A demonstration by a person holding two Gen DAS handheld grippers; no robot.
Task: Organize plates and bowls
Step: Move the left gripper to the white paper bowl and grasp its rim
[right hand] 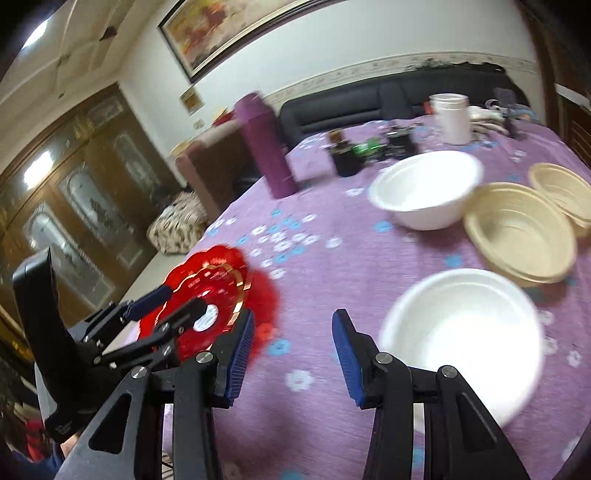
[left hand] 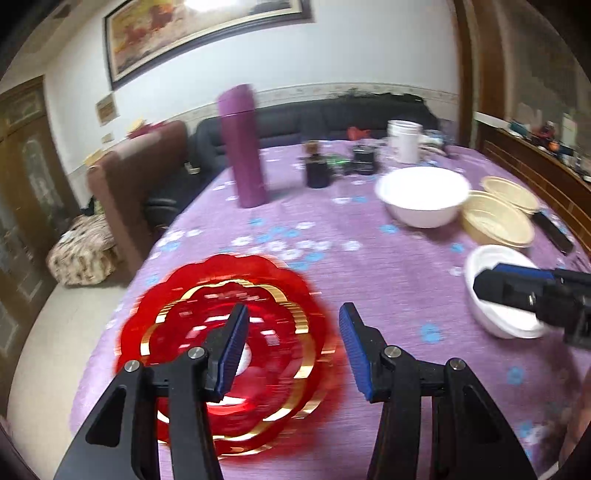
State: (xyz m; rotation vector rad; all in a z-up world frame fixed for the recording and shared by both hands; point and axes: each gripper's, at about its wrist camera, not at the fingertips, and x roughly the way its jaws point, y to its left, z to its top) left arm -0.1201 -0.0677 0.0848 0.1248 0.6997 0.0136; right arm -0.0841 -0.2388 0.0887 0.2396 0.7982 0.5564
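Two stacked red plates (left hand: 225, 332), flat, upward-facing.

No legible text, brand, number or sign anywhere in either view. Small pale marking low on the black handle of the left tongs (right hand: 59, 430) in the right wrist view, too small and skewed to read; white round label at the centre of the red plate (right hand: 207, 319), blurred beyond reading. Yellowish placards on the wall (left hand: 105, 107) beside the framed painting (left hand: 199, 33), too blurred to tell any characters; dark jars (left hand: 317, 168) at the far side of the counter (left hand: 369, 266) smeared by motion, labels unreadable.
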